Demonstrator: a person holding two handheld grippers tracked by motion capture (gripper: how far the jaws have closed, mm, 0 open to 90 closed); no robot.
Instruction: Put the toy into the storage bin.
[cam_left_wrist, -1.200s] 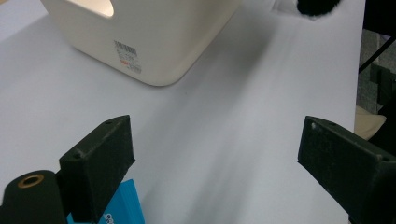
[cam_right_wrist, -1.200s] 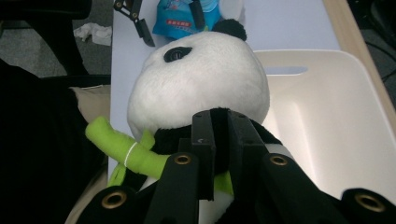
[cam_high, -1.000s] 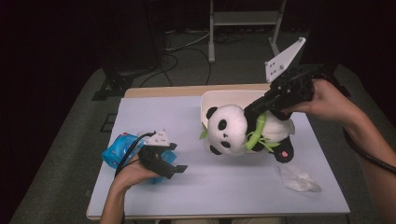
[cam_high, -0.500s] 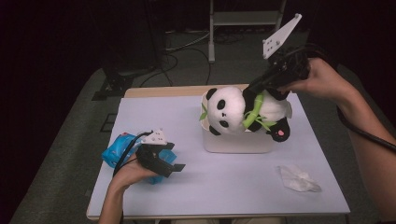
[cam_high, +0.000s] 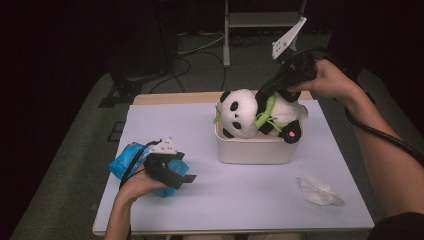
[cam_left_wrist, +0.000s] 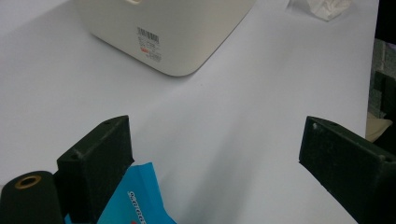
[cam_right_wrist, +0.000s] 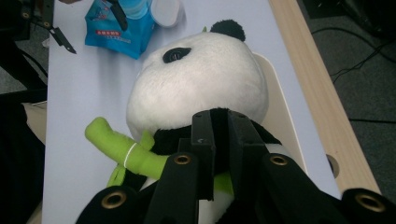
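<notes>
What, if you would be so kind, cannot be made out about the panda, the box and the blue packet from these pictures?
- Inside of the cream box: hidden by the plush panda in the high view.
- What the right gripper pinches: its shut jaws cover the spot on the panda's back.
- Box label: print too small in the left gripper view.
- Blue packet: cut off by the bottom edge there; the left gripper partly covers it in the high view.

The cream plastic bin (cam_left_wrist: 173, 32) is cut off at the top edge of the left gripper view; its label's (cam_left_wrist: 149, 44) print is too small to read.
</notes>
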